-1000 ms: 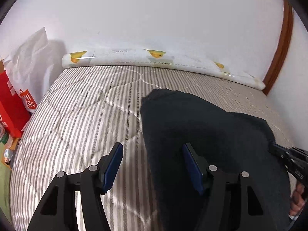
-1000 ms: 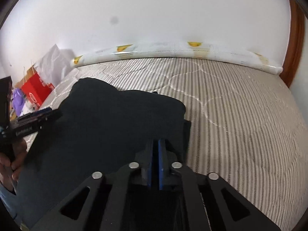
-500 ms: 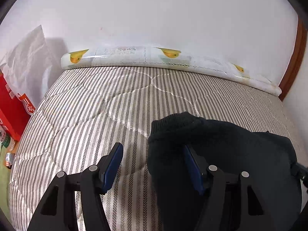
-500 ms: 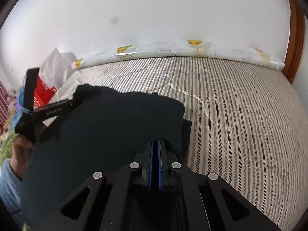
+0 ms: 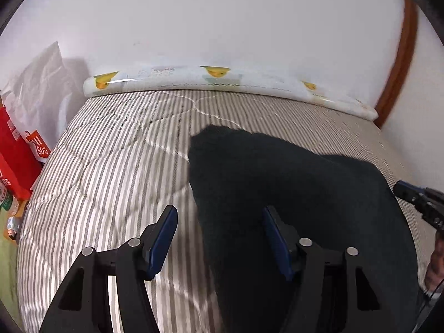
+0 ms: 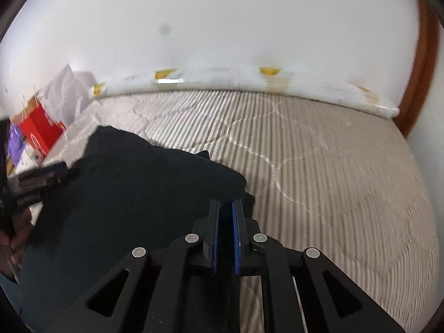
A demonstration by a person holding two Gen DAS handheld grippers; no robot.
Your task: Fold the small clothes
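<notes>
Dark garment (image 5: 291,183) lies spread on the striped mattress (image 5: 111,166), its long axis running from the left claw (image 5: 219,236) across to the right claw (image 6: 226,233), with one lobe reaching toward the rolled mat (image 5: 222,80) at the wall. Left claw is wide open and grips nothing; the cloth's left edge falls between its fingers, so this claw appears nearer the free edge. Right claw is nearly closed on the garment's right edge, a narrow gap showing between its pads.

Striped quilted mattress (image 5: 116,166), white wall (image 5: 222,22)
</notes>
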